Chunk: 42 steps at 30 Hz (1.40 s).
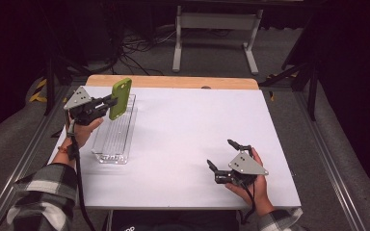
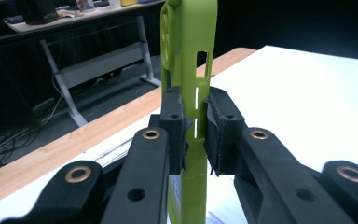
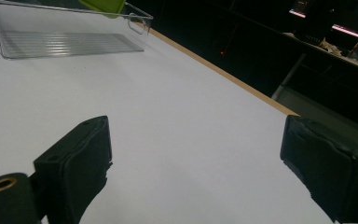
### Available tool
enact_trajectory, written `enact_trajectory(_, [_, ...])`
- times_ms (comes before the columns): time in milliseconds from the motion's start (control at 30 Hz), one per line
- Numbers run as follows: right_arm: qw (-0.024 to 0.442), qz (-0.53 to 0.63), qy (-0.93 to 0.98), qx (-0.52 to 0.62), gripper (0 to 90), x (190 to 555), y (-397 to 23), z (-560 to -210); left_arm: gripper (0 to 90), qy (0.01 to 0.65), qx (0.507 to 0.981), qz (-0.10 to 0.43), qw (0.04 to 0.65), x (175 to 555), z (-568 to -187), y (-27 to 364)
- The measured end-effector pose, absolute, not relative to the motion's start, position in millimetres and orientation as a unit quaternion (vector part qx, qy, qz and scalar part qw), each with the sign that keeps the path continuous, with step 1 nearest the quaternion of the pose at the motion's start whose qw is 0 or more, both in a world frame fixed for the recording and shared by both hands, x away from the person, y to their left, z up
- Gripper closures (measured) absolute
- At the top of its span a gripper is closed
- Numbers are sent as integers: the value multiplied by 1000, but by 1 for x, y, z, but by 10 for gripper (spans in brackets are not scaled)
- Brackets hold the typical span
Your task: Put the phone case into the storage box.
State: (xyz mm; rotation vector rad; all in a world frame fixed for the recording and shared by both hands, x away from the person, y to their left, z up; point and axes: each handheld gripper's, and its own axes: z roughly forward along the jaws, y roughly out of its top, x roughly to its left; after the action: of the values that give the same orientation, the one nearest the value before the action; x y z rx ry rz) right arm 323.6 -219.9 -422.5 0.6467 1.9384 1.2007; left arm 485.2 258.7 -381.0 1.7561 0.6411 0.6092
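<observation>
While left tool (image 1: 107, 102) grips green case (image 1: 120, 98), clear tray (image 1: 107, 153) beneath, right tool (image 1: 222, 155) apart

1 green phone case (image 1: 120, 98), 1 clear tray (image 1: 107, 154)

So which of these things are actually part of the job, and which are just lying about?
In use:
- green phone case, clamped in the left hand-held gripper
- clear tray beneath it

Not in use:
- right hand-held gripper, open and holding nothing
- cables on the floor
</observation>
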Motion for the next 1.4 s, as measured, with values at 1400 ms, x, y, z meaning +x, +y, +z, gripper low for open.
enact_trajectory(1400, [376, 421, 793, 230, 97, 323, -211, -431, 785, 318, 756, 213, 531, 523, -414, 265])
